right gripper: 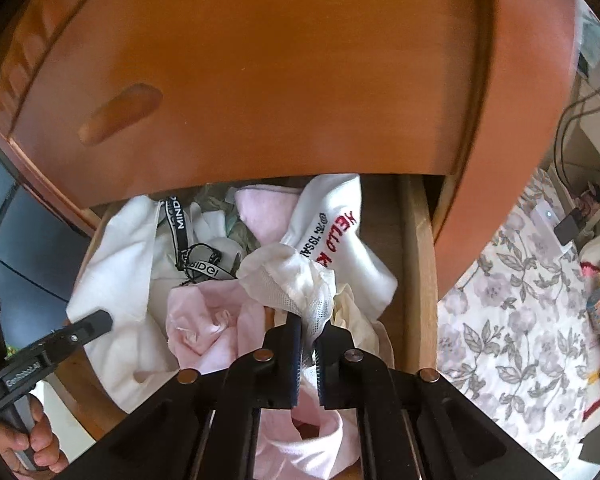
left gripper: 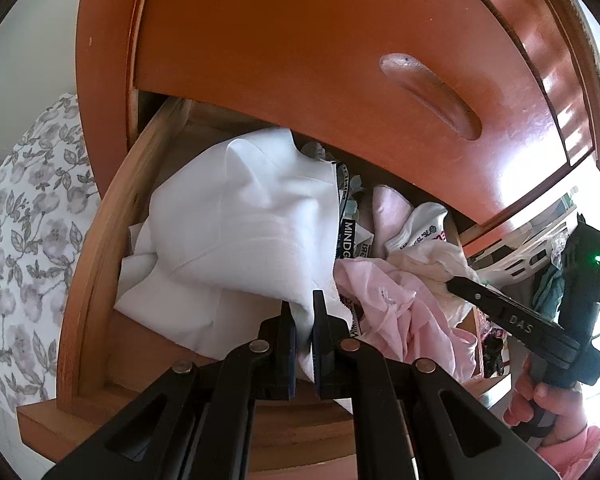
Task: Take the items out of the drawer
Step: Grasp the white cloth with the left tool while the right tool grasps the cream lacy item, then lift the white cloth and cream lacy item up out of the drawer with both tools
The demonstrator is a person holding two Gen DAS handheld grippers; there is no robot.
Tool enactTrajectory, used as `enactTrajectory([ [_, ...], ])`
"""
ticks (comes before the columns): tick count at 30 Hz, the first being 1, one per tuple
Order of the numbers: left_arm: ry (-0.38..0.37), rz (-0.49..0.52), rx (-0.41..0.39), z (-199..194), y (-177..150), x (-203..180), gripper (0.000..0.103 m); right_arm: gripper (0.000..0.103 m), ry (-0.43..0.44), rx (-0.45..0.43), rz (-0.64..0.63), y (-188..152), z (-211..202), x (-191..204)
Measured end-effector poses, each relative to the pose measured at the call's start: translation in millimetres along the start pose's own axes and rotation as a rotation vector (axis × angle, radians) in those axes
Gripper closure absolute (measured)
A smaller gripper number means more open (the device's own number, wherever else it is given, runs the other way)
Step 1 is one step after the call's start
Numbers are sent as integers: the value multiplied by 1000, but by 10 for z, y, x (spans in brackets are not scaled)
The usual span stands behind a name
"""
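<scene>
Right wrist view shows my right gripper [right gripper: 307,330] pinched on a cream mesh-edged garment [right gripper: 296,280] lying atop the heap in the open drawer [right gripper: 416,264]: light, limp, likely to snag neighbours. My left gripper [left gripper: 302,312] clamps a fold of the smooth white cloth [left gripper: 236,224], soft and floppy, so bunched folds give the best hold.

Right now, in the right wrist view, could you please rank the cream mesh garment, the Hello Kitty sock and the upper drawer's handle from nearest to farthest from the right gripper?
1. Cream mesh garment: pinched in the right gripper, directly at its tips.
2. Hello Kitty sock: just beyond, slightly right, lying in the open drawer.
3. Upper drawer's handle: farthest, up and to the left on the wood front.
</scene>
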State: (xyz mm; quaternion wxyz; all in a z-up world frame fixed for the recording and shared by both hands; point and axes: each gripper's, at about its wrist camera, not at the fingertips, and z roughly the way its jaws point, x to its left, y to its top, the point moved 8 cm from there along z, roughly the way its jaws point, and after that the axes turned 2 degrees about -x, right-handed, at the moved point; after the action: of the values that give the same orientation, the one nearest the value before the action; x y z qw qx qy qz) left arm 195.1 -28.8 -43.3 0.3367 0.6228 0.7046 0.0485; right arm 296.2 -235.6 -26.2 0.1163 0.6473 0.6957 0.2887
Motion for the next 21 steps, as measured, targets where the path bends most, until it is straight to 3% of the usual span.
enactTrajectory([
  [10,13,-1,7,45,-29,16,96,97,99,-121,40,-47,-393,19],
  [21,26,-2,12,85,-52,22,96,97,140,-203,30,-56,-774,129],
])
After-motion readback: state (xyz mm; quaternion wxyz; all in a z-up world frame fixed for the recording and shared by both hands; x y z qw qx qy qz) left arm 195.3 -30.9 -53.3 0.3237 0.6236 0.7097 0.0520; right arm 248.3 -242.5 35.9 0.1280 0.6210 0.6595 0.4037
